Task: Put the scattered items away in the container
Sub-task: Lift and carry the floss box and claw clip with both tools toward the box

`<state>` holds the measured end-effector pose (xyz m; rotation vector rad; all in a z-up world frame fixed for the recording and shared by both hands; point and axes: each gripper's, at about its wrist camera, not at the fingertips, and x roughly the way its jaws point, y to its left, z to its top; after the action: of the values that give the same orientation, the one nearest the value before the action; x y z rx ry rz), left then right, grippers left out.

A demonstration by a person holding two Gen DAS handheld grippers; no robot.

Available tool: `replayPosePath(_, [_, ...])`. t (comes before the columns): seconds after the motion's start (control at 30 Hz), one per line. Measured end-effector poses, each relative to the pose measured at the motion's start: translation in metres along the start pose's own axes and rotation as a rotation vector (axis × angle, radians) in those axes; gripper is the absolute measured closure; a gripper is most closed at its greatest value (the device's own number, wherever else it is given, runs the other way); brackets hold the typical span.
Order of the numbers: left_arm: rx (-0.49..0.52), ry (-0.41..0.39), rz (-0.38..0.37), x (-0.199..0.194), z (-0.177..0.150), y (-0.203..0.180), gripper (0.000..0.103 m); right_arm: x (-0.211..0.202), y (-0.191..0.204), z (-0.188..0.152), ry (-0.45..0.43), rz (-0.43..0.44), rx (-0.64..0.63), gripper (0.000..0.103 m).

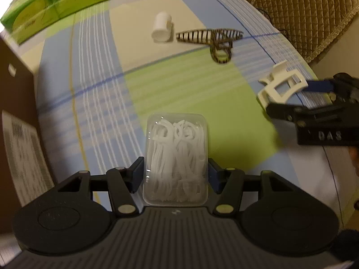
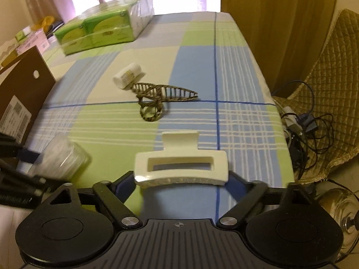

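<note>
floss box in left gripper

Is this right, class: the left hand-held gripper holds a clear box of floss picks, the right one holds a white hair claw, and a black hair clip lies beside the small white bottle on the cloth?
Not quite. The hair clip beside the small white bottle is zebra-striped, as the left wrist view shows. The left hand-held gripper does hold the clear box of floss picks, and the right hand-held gripper the white hair claw.
</note>
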<state>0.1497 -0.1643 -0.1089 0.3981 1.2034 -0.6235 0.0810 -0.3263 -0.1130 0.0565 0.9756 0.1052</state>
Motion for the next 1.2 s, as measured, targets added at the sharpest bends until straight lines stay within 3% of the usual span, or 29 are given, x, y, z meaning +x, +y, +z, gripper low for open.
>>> replayPosePath(0.07, [-0.016,-0.012,-0.013,-0.001,-0.002,0.000,0.042,-0.001,0.000,0.001,-0.025,0.001,0.007,0.000])
replayPosePath(0.23, [0.003,-0.054,0.003,0.003,0.008,-0.007,0.040,0.001,-0.001,0.007,-0.046,-0.004,0.001,0.000])
replayPosePath(0.37, [0.007,-0.069,0.026,0.009,0.012,-0.009,0.046,0.006,-0.003,0.008,-0.025,-0.007,-0.005,0.001])
replayPosePath(0.43, [-0.001,-0.076,0.030,0.008,0.010,-0.008,0.050,0.006,-0.004,0.006,-0.018,0.000,-0.008,0.015])
replayPosePath(0.67, [-0.062,-0.075,0.030,0.000,-0.006,-0.004,0.051,0.000,-0.003,-0.001,-0.016,-0.001,-0.022,0.016])
replayPosePath(0.93, [-0.121,-0.111,0.007,-0.032,-0.025,0.001,0.051,-0.024,0.008,-0.005,-0.023,0.036,-0.058,0.016])
replayPosePath(1.2, [-0.151,-0.182,0.021,-0.082,-0.037,0.012,0.051,-0.051,0.043,0.007,-0.039,0.110,-0.118,0.016])
